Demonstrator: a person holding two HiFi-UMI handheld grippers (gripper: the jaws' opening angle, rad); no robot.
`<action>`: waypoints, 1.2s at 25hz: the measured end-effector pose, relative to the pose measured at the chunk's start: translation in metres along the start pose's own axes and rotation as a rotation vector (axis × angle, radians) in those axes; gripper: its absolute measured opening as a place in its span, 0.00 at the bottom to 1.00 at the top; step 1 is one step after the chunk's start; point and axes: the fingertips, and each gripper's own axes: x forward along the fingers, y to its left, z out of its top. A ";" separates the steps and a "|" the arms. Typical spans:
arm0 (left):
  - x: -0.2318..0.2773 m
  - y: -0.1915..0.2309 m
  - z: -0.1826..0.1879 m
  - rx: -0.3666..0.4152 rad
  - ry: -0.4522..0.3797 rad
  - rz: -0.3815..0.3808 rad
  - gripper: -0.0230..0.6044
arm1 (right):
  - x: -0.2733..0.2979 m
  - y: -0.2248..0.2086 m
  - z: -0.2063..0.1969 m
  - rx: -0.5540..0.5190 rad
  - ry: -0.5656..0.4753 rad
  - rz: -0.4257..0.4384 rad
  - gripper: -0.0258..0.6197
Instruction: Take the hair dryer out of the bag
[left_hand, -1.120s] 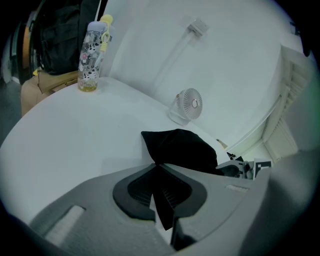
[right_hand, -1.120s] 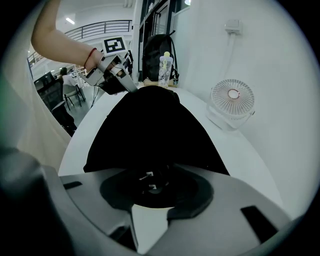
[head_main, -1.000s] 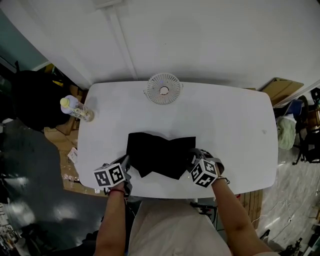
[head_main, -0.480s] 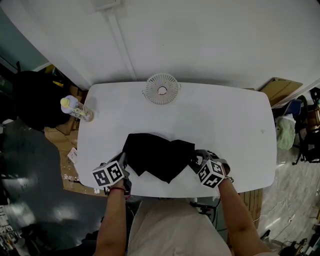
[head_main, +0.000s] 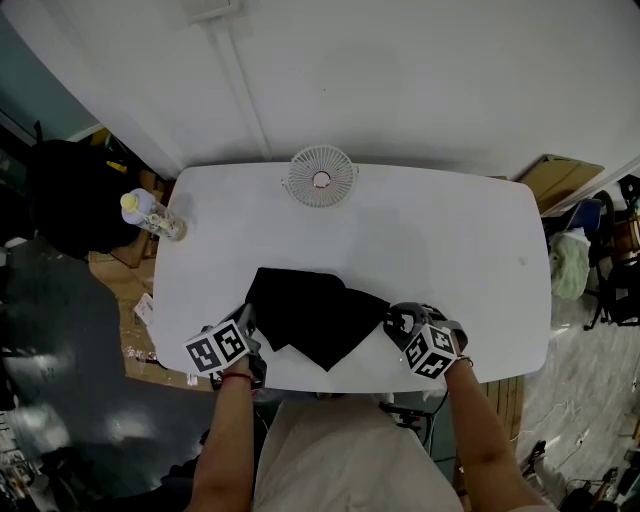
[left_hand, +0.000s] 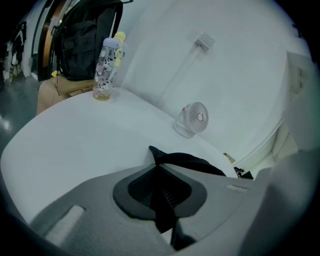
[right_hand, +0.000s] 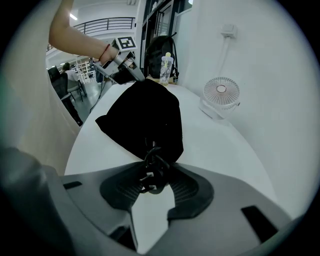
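At the near edge of the desk (head_main: 440, 230), I work a black bag (head_main: 310, 315) from both ends. My left hand-held gripper (left_hand: 159, 170) is clamped tight on a corner of cloth at the bag's left side. My right hand-held gripper (right_hand: 154, 170), at the bag's right end, has its jaws partly closed on a dark knot of cord (right_hand: 149, 177) with pale tips that comes out of the bag. I cannot tell whether it is the bag's drawstring or the dryer's lead. The hair dryer shows in no view; I judge it lies inside the bag, whose cloth humps up between the two grippers.

The step in hand, as I read it, is opening or emptying the bag, with one end pinned and the other drawn on. The next move calls for a steady pull away from the bag on the right while the left holds firm. If this is only the drawstring, it also calls for a fresh grip inside the mouth.

Beyond the bag, at the desk's far edge, stands a small white fan (head_main: 321, 177). Far to the bag's left, at the desk's corner, stands a bottle (head_main: 150, 214). Both are well apart from the bag, and nothing blocks a pull to its right.
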 end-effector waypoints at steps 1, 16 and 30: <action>0.000 -0.002 0.000 0.002 0.001 -0.005 0.08 | 0.001 0.000 0.000 0.005 0.006 -0.015 0.28; -0.001 -0.007 -0.002 0.007 0.006 -0.011 0.08 | 0.019 -0.007 0.032 -0.052 0.063 -0.047 0.32; 0.003 -0.008 -0.003 0.018 0.023 -0.026 0.08 | 0.034 -0.027 0.031 -0.216 0.138 -0.176 0.33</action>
